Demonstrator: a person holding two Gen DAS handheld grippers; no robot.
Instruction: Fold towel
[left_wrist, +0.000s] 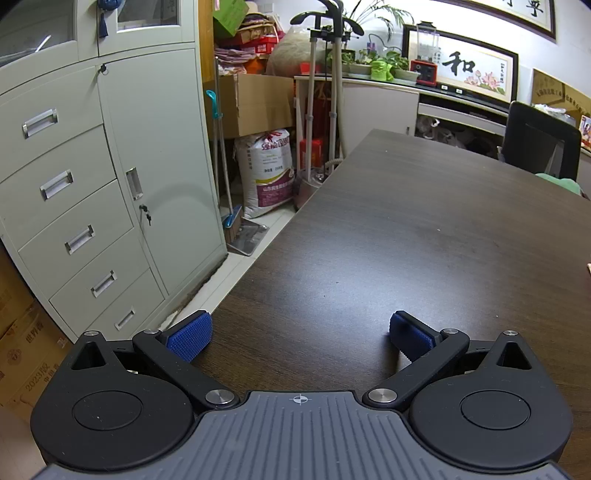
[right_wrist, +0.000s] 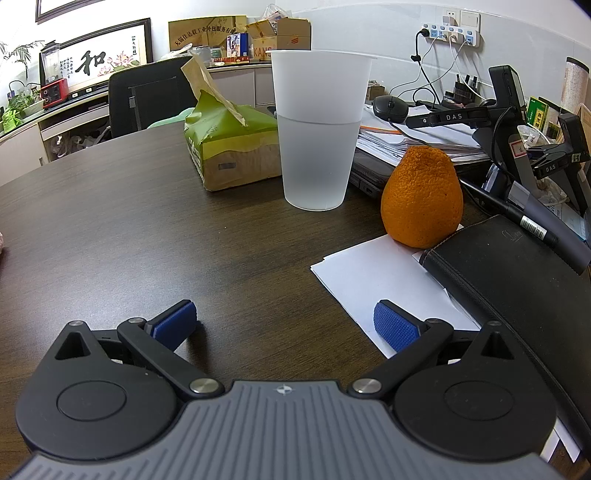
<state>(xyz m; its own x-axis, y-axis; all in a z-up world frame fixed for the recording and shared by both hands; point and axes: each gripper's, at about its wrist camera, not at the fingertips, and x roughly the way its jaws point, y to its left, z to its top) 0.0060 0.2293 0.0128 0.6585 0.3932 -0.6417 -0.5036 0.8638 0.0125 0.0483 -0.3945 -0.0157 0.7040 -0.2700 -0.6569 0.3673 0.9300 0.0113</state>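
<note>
No towel shows plainly in either view. A sliver of pale pinkish material (right_wrist: 1, 240) sits at the left edge of the right wrist view, and a similar pale sliver (left_wrist: 588, 268) at the right edge of the left wrist view; I cannot tell what it is. My left gripper (left_wrist: 299, 325) is open over the dark wooden table (left_wrist: 406, 240), near its left edge, with nothing between its blue pads (left_wrist: 190, 339). My right gripper (right_wrist: 284, 314) is open too, low over the table (right_wrist: 147, 229), its right pad (right_wrist: 393, 328) above a white sheet of paper (right_wrist: 376, 273).
Ahead of the right gripper stand a plastic cup of water (right_wrist: 317, 129), an orange fruit (right_wrist: 421, 197), a green tissue pack (right_wrist: 232, 144) and a black notebook (right_wrist: 517, 280). Something light green (left_wrist: 557, 182) lies by the black chair (left_wrist: 539, 140). A grey cabinet (left_wrist: 92, 177) stands left of the table.
</note>
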